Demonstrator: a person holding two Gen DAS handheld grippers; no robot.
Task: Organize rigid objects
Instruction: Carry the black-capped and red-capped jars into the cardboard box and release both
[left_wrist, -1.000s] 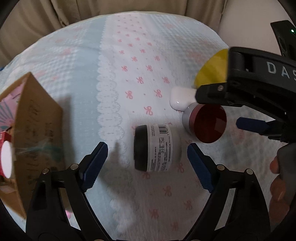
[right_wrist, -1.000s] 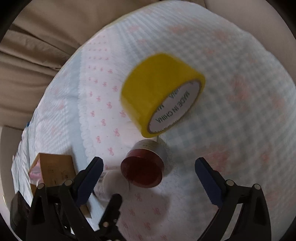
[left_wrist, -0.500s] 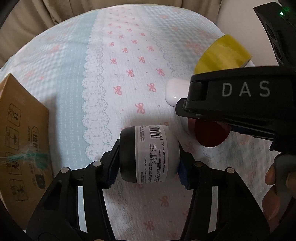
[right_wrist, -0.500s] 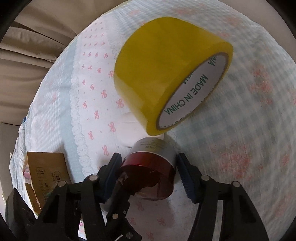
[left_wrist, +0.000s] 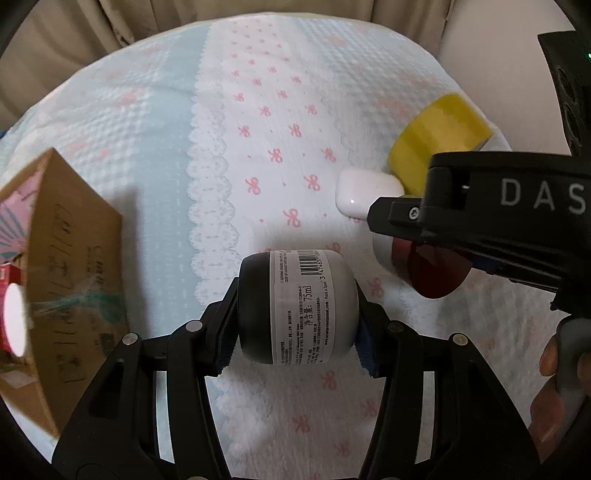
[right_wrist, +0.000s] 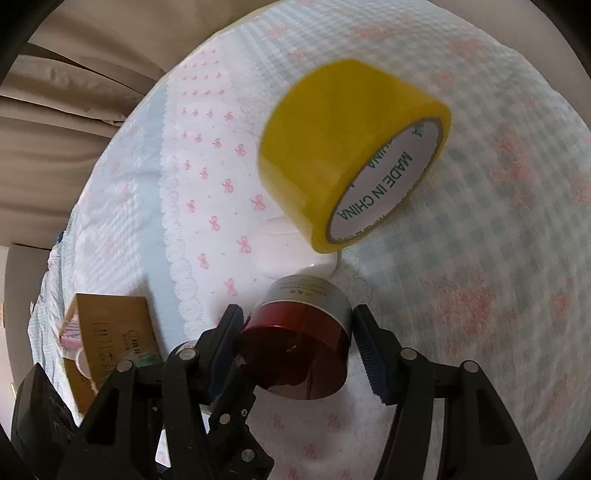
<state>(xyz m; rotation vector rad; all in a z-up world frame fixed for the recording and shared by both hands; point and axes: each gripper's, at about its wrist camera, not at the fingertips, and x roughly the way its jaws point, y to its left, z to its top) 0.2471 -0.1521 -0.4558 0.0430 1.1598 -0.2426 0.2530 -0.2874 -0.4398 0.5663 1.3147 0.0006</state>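
since a second earlier your left gripper (left_wrist: 297, 308) had closed from spread to pinching the black-capped jar (left_wrist: 297, 306) sideways between its pads, likely for carrying to the cardboard box (left_wrist: 70, 266) at its left. your right gripper (right_wrist: 295, 343) clamped the red-lidded jar (right_wrist: 301, 343), tape roll (right_wrist: 351, 147) and white case (right_wrist: 284, 251) lying ahead.

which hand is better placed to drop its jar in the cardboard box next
Left, I'd judge. The left gripper is shut on the black-capped jar, right beside the cardboard box; the right gripper, holding the red-lidded jar, sits farther off.
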